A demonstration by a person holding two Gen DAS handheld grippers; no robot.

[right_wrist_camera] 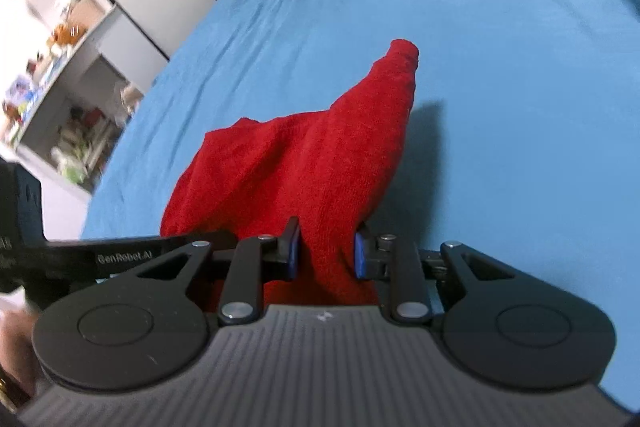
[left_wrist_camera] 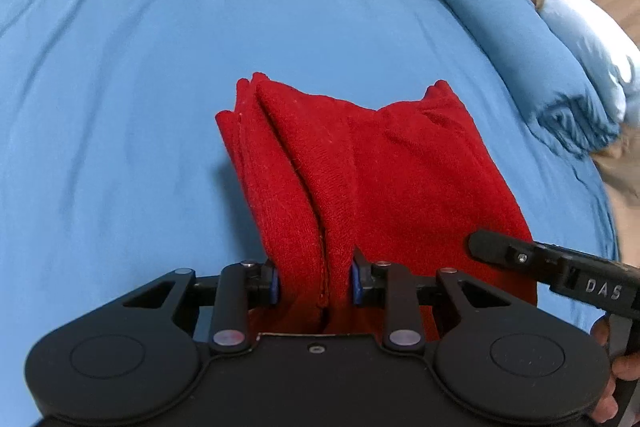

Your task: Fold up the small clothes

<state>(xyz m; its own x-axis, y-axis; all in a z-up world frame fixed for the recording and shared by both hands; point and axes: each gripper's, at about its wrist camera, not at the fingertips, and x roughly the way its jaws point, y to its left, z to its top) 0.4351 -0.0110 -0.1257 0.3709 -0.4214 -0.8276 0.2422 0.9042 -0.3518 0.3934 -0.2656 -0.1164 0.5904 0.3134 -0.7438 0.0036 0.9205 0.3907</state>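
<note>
Blue bedsheet (left_wrist_camera: pixel 120 107) bears the red knit garment (left_wrist_camera: pixel 360 155), its near edge raised, pinched by the left gripper (left_wrist_camera: pixel 314 283) and right gripper (right_wrist_camera: pixel 326 251); next, I judge, carry that edge over toward the far hem.

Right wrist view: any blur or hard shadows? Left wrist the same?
Right wrist view: shelves at left smeared by motion blur, red garment fairly sharp, dark shadow on the blue bedsheet beside it. Left wrist view: sharp overall, fainter shadow left of the garment, fisheye bends the bed's edge.
</note>
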